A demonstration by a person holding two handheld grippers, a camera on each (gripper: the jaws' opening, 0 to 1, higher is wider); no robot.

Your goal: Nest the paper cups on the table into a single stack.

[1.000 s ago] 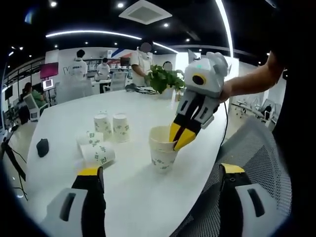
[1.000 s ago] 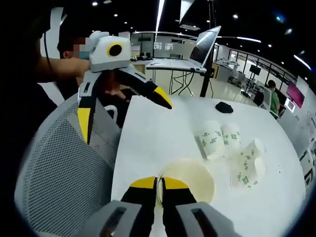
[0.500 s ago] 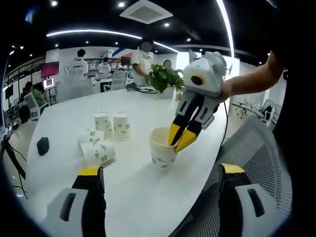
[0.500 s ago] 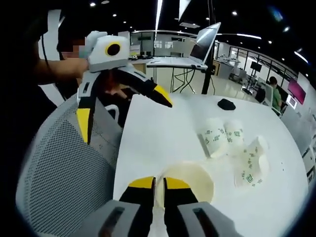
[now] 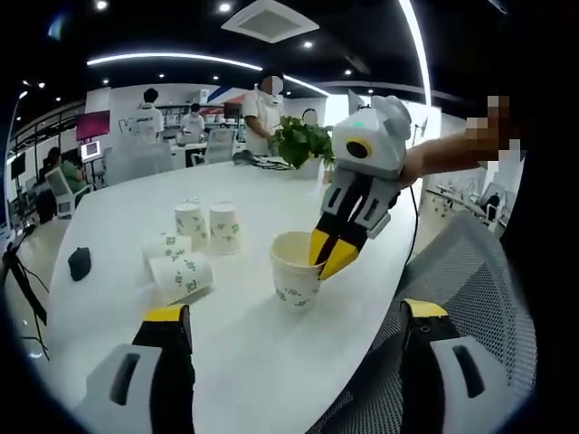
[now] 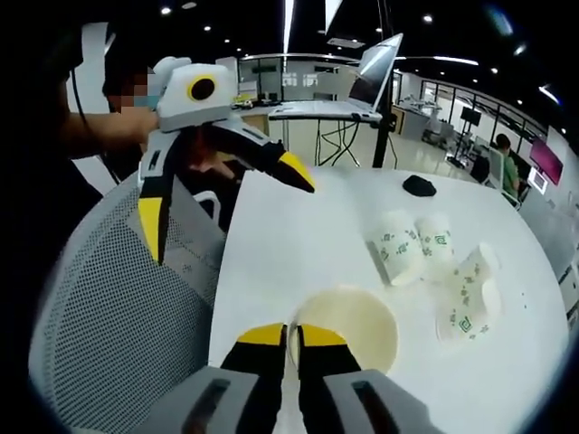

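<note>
An upright white paper cup [image 5: 292, 278] with green print stands on the white table [image 5: 244, 362]. My right gripper [image 5: 327, 255] reaches in from the right, its yellow tips shut on the cup's near rim. In the right gripper view those jaws [image 6: 291, 334] pinch the rim of the same cup [image 6: 357, 327]. Two cups stand upside down [image 5: 188, 222] [image 5: 223, 226] farther back. Two more lie on their sides [image 5: 184, 275] [image 5: 166, 248]. My left gripper [image 5: 294, 314] is open wide, low over the table's near edge, holding nothing. It also appears open [image 6: 223, 196] in the right gripper view.
A black mouse [image 5: 80, 263] lies at the table's left edge. A potted plant [image 5: 303, 143] stands at the far end. A grey mesh chair [image 5: 479, 280] sits beside the table edge on the right. An open laptop [image 6: 375, 80] stands on a stand beyond. People stand in the background.
Almost nothing: my right gripper keeps its pinch on the cup's rim, and both views have shifted only slightly.
</note>
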